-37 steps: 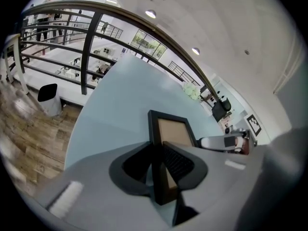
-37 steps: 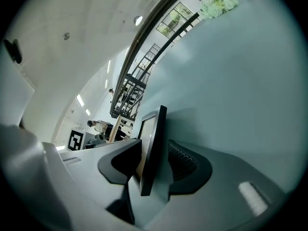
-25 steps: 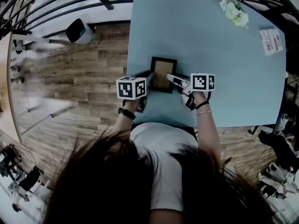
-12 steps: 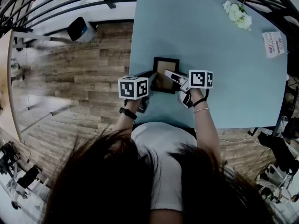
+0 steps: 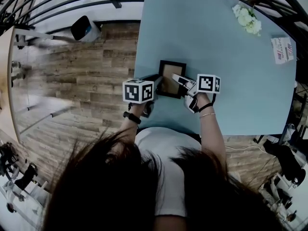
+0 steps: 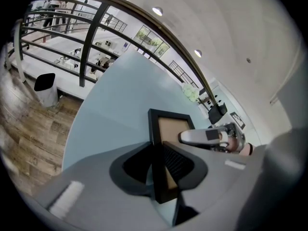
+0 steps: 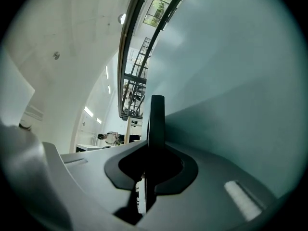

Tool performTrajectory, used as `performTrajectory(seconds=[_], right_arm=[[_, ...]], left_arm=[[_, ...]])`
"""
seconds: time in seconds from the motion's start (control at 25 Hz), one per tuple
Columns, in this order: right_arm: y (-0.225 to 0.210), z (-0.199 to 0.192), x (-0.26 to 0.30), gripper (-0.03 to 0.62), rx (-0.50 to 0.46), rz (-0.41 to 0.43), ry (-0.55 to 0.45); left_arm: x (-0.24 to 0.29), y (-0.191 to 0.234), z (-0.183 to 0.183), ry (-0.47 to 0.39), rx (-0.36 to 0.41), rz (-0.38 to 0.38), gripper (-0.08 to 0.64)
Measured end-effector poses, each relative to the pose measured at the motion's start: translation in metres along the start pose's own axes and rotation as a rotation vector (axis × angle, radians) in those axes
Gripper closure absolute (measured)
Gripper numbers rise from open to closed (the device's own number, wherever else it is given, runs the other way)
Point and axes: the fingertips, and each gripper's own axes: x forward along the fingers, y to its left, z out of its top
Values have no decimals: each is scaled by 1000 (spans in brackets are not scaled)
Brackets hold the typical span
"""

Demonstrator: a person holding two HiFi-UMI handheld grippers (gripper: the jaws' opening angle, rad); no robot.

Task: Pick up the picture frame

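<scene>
Left gripper (image 6: 158,163) is clamped on the picture frame's (image 5: 171,75) left edge. Right gripper (image 7: 150,161), jaws just closing, pinches the right edge, seen only edge-on. In the head view both grippers cover its near side.

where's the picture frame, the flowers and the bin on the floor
picture frame (image 5: 168,73), head view, on its brown middle panel
flowers (image 5: 247,17), head view, on the middle of the white bunch
bin (image 5: 82,28), head view, on its dark top

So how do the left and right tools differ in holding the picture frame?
The left tool clamps the picture frame by its left rail; the right tool, its jaws just closing, pinches its right edge. Left tool's view shows its face; right tool's, only an edge. Both grip it.
</scene>
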Motion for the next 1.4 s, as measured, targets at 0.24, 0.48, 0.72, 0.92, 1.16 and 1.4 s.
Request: performTrajectory(seconds=[0.24, 0.48, 0.72, 0.92, 1.16, 1.4], right_arm=[[0, -1, 1, 574, 41, 43, -14], [2, -1, 1, 578, 55, 65, -22], [4, 0, 1, 580, 55, 75, -23], [5, 1, 0, 580, 49, 73, -17], [12, 0, -1, 581, 10, 54, 3], [25, 2, -10, 580, -32, 64, 3]], left_arm=[[0, 1, 0, 0, 4, 3, 443], [-1, 1, 1, -3, 7, 5, 440], [-2, 1, 2, -14, 6, 12, 434], [-3, 1, 5, -46, -19, -15, 436], [-17, 4, 14, -108, -51, -46, 436], [-25, -12, 25, -161, -39, -67, 436]])
